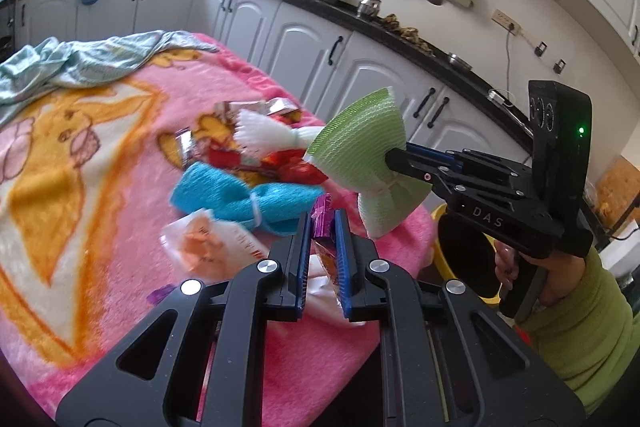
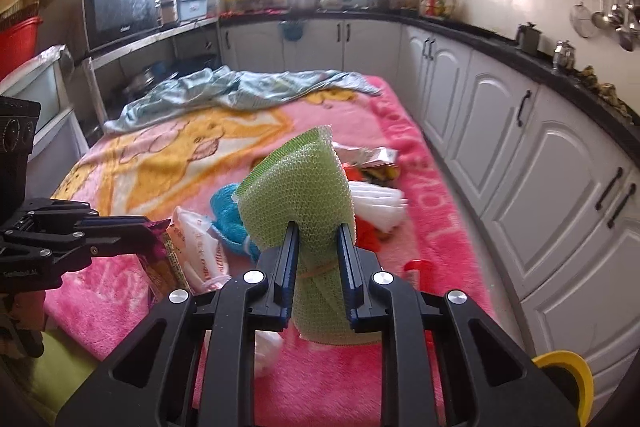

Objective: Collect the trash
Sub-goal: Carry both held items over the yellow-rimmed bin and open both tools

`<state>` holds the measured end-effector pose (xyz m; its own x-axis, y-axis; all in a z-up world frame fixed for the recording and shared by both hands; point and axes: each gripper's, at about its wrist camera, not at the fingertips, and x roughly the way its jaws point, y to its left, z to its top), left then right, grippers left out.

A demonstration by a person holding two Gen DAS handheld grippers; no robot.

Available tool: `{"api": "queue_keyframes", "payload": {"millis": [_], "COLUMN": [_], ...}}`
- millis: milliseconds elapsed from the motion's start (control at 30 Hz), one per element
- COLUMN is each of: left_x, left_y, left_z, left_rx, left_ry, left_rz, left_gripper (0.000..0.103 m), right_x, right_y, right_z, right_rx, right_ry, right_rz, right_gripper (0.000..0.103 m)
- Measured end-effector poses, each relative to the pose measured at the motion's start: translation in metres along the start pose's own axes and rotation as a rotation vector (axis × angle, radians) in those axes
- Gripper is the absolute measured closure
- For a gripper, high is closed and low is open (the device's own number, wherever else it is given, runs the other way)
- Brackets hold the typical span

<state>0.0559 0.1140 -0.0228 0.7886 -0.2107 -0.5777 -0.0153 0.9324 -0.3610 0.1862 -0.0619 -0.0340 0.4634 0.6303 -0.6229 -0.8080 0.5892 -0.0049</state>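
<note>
My left gripper [image 1: 323, 223] is shut on a purple and orange foil wrapper [image 1: 322, 217], lifted above the pink blanket [image 1: 120, 155]. The same wrapper [image 2: 160, 247] shows at the left of the right wrist view, pinched in the left gripper [image 2: 150, 227]. My right gripper [image 2: 318, 231] is shut on a green foam net [image 2: 298, 183] tied at its middle. That green net [image 1: 360, 151] hangs from the right gripper [image 1: 390, 157] over the blanket's edge. A blue foam net [image 1: 244, 197], a white foam net [image 1: 266, 131], red wrappers [image 1: 296, 165] and a white printed packet [image 1: 208, 243] lie on the blanket.
A yellow bin [image 1: 444, 255] with a dark inside stands below the blanket's right edge; its rim [image 2: 568, 367] shows at lower right. A pale green cloth [image 2: 224, 91] lies crumpled at the blanket's far end. White cabinets [image 2: 540, 163] under a black counter line the right side.
</note>
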Motion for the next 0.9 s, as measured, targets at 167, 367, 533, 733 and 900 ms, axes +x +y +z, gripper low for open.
{"api": "queue_keyframes", "payload": {"millis": [167,367,533,733,900], "left_x": [0.009,0.03,0.049,0.072,0.094], "left_y": [-0.025,-0.069,-0.111,-0.163,-0.204], "left_z": [0.013,0.031,0.04,0.046,0.046], "left_rx": [0.049,0.126,0.169,0.241,0.283], "left_ry": [-0.004,-0.012,-0.015,-0.008,0.014], "left_rz": [-0.035,-0.098,-0.155,-0.229,-0.283], "left_gripper": [0.095,0.096,0.096,0.095,0.095], "right_x": [-0.03,-0.069,-0.106,-0.148,-0.178], "right_y": [-0.023,-0.057,-0.088,-0.124,-0.147], "right_z": [-0.009,-0.022,-0.038,-0.061,-0.082], "right_rx": [0.047,0.11,0.167,0.256,0.332], "right_ry": [-0.034,-0.072,-0.108,-0.139,-0.154], "right_rz": [-0.053,-0.134,-0.21,-0.303,-0.384], "right_gripper": [0.084,0.084,0.084,0.084,0.084]}}
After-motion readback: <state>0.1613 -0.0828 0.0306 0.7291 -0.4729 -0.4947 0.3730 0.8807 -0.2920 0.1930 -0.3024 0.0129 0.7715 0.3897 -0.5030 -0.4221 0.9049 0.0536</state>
